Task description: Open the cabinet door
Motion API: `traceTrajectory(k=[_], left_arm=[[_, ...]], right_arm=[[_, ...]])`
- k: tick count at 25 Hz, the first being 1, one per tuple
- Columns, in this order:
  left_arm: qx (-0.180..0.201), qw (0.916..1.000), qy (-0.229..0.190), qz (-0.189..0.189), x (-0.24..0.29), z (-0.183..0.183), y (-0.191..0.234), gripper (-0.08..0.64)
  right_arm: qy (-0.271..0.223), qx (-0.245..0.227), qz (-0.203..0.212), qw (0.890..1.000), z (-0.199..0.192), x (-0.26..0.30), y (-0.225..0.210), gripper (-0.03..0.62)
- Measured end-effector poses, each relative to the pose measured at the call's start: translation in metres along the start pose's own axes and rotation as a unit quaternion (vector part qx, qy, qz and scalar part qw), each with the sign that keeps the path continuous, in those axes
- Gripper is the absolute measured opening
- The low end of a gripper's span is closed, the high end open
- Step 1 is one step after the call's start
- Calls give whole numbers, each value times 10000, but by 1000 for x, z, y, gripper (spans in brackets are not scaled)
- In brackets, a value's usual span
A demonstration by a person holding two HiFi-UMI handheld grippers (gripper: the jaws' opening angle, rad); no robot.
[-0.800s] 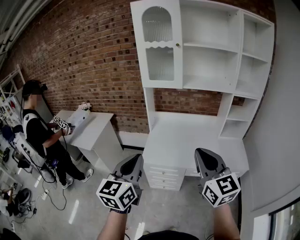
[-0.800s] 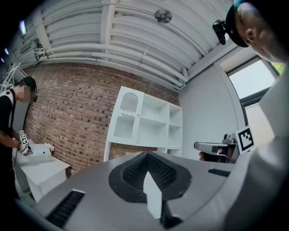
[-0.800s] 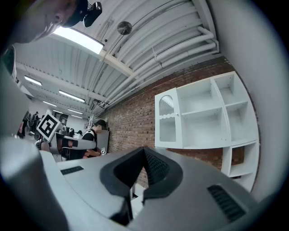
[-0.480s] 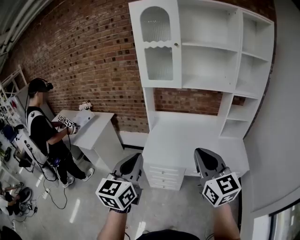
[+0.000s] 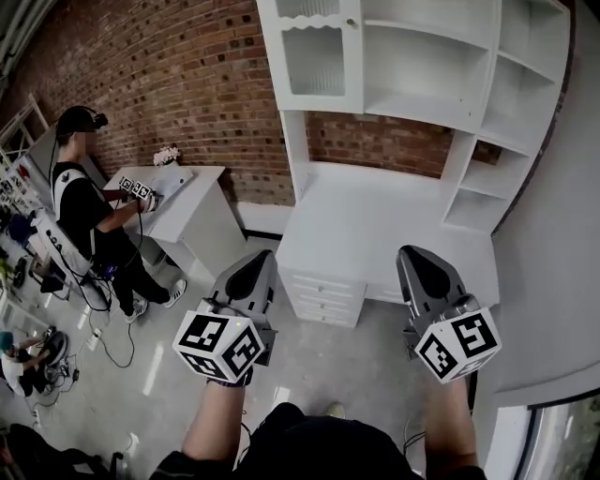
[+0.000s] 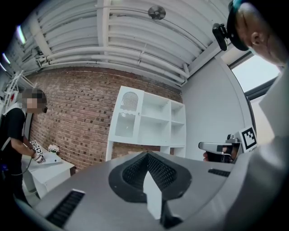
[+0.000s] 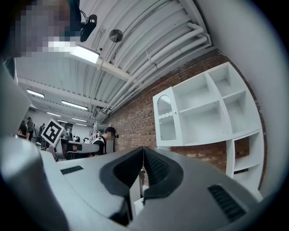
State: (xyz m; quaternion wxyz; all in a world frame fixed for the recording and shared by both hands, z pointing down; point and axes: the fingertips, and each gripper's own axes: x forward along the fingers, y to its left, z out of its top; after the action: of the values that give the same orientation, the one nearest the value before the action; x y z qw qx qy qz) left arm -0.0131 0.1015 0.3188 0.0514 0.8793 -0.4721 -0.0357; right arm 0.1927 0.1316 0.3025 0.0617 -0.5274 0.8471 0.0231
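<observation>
The white cabinet door (image 5: 314,56), with ribbed glass panes and a small knob (image 5: 353,21) on its right edge, is closed at the upper left of a white shelf unit. Both grippers are held low and well short of it, above the floor in front of the desk. My left gripper (image 5: 260,265) is shut with nothing in it, and so is my right gripper (image 5: 415,260). In the left gripper view the closed tips (image 6: 146,155) point toward the door (image 6: 126,115). The right gripper view has its closed tips (image 7: 143,151) below the door (image 7: 167,119).
Under the shelves is a white desk top (image 5: 375,234) with drawers (image 5: 323,295). A person (image 5: 80,206) stands at a small white table (image 5: 192,202) on the left by the brick wall (image 5: 169,84). A grey wall (image 5: 553,234) closes the right side. Cables lie on the floor at left.
The head view has tipped down, so the cabinet sits higher in frame and its top is cut off. Both grippers stay shut and have spread slightly apart. The person at left has shifted.
</observation>
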Motion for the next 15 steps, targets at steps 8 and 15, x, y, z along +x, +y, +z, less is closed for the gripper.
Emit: traceTrajectory(k=[8, 15], left_arm=[[-78, 9999, 74, 79, 13, -7, 13, 6], [-83, 9999, 42, -58, 40, -18, 39, 6]], right_arm=[[36, 98, -52, 9999, -6, 12, -10, 5], [58, 7, -203, 9998, -22, 40, -16, 5]])
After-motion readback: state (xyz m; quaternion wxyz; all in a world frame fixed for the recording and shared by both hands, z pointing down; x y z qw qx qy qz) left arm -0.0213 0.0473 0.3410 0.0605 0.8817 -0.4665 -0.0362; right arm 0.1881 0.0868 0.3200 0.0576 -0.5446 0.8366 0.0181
